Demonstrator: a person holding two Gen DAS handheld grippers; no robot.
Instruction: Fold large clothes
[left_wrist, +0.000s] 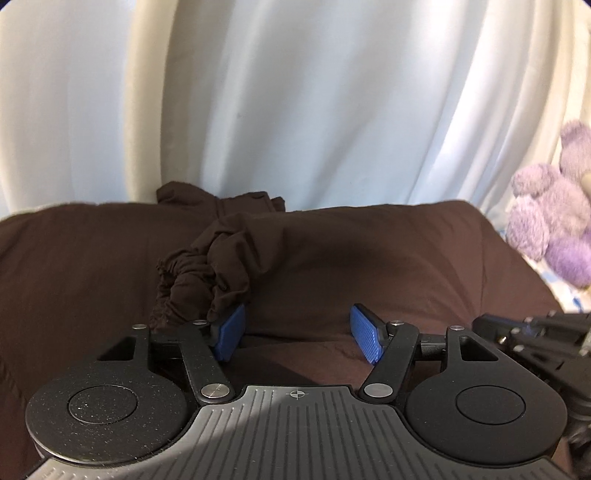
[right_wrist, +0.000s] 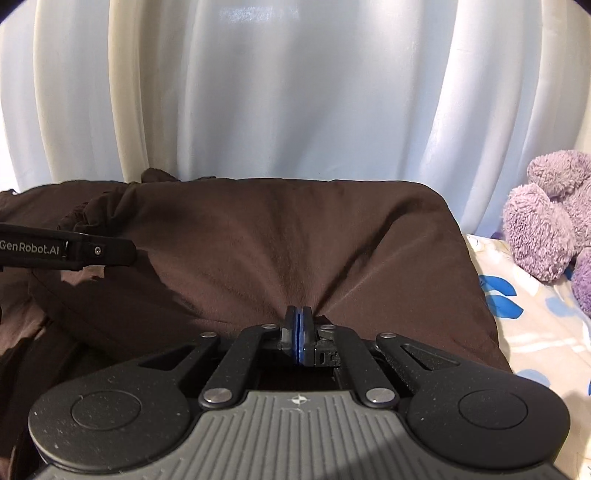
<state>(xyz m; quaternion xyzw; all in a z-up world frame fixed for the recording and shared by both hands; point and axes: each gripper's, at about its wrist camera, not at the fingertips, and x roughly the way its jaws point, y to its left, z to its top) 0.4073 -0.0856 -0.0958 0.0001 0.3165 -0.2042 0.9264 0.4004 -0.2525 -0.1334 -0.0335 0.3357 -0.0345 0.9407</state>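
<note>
A large dark brown garment (left_wrist: 369, 251) lies spread over the bed, with a gathered elastic band (left_wrist: 192, 280) bunched at the middle left. My left gripper (left_wrist: 297, 330) is open just above the cloth, and its left blue pad (left_wrist: 231, 330) touches the bunched band. My right gripper (right_wrist: 300, 332) is shut on a fold of the brown garment (right_wrist: 280, 236), and creases fan out from the pinch. The left gripper's black body (right_wrist: 74, 251) shows at the left of the right wrist view. The right gripper's body (left_wrist: 535, 332) shows at the right of the left wrist view.
A white curtain (left_wrist: 295, 92) hangs behind the bed. A purple plush toy (right_wrist: 546, 221) sits at the right on a white sheet with blue patterns (right_wrist: 535, 325). The plush toy also shows in the left wrist view (left_wrist: 554, 221).
</note>
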